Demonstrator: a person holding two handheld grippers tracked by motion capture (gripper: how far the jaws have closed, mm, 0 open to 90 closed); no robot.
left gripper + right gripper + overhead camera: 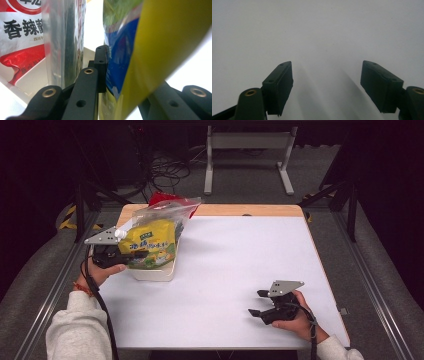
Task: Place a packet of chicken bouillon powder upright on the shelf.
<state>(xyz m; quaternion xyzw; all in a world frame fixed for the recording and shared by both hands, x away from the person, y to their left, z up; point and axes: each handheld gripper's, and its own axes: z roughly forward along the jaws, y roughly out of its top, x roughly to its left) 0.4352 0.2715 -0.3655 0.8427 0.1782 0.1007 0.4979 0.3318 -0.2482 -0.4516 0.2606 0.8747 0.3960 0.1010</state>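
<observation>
Left claw: your left gripper (131, 254), at the left of the high view, is clamped on the yellow pack (150, 245). In the left gripper view the near pad (101, 67) presses flat against the pack's blue-and-yellow side (150, 45); the far pad is hidden behind the film.
Right claw: your right gripper (258, 303) sits at the lower right of the high view, jaws wide apart with nothing between them. The right gripper view looks along them over bare white table (317, 30).
Your hands: the left hand (102, 270) holds its gripper about level, pointing right toward the pack. The right hand (295, 317) rests low by the near edge, its gripper aimed left across the table.
Yellow pack: left of centre in the high view, upright, standing in or just over the white tray (152, 272); I cannot tell whether its bottom touches.
Clear bag: a clear bag (167, 212) rises behind and over the pack, its mouth toward the upper left of the table; whether the pack is already partly inside, I cannot tell.
Red pack: a red pack (20, 37) stands farther off in the tray, at the upper left of the left gripper view.
Step in hand: by my reading, you are holding the pack steady at the tray, either lifting it out or feeding it to the bag.
Next move: likely bring your right gripper across to hold the bag's mouth, and keep the left grip firm, since the film is slippery.
</observation>
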